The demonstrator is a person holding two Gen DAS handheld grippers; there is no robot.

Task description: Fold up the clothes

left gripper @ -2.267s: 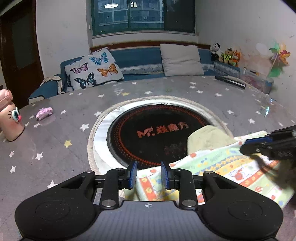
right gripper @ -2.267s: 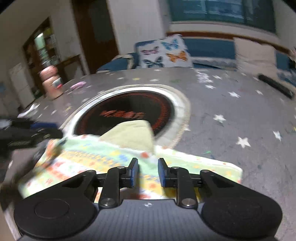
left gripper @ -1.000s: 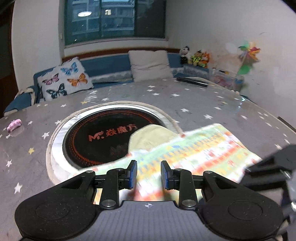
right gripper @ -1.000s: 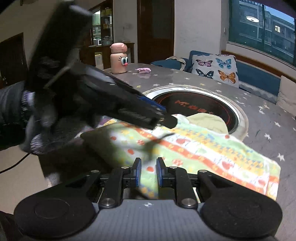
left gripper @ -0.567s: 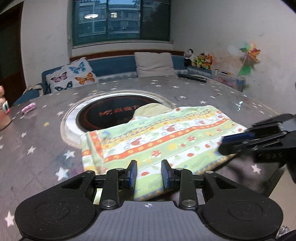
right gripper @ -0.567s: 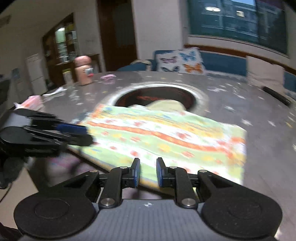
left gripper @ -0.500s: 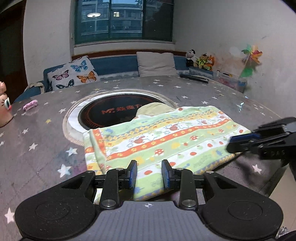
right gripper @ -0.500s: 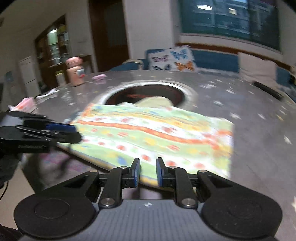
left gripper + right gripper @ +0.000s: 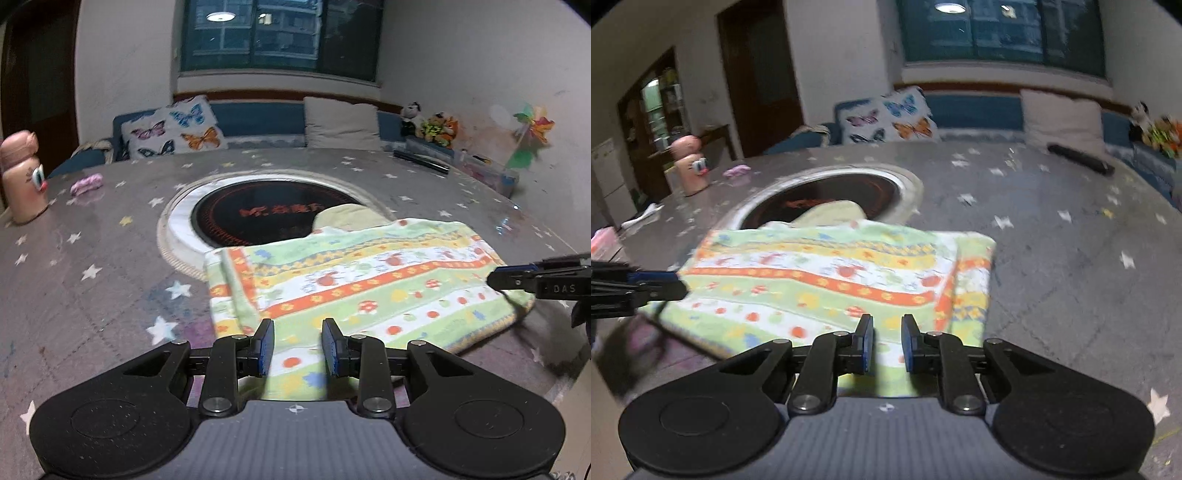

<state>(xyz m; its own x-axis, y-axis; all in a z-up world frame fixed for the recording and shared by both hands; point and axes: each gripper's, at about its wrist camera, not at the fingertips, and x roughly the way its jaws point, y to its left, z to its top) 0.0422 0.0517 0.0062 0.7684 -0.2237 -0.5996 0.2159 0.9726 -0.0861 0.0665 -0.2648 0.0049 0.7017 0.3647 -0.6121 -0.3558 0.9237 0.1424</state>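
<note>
A soft, striped terry garment (image 9: 369, 280) lies flat at centre frame, its near hem between both slightly parted grippers, left gripper (image 9: 297, 348) and right gripper (image 9: 887, 343); grip unclear.

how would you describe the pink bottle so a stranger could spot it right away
Start at the round starry grey table with the black cooktop sunk in its middle. At the table's far left edge stands the pink bottle, upright, with a cartoon eye; the small pink lump nearby lies flat.

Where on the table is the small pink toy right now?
In the left wrist view, the small pink toy lies far left on the starry table, between the pink character bottle and the round hotplate.
</note>
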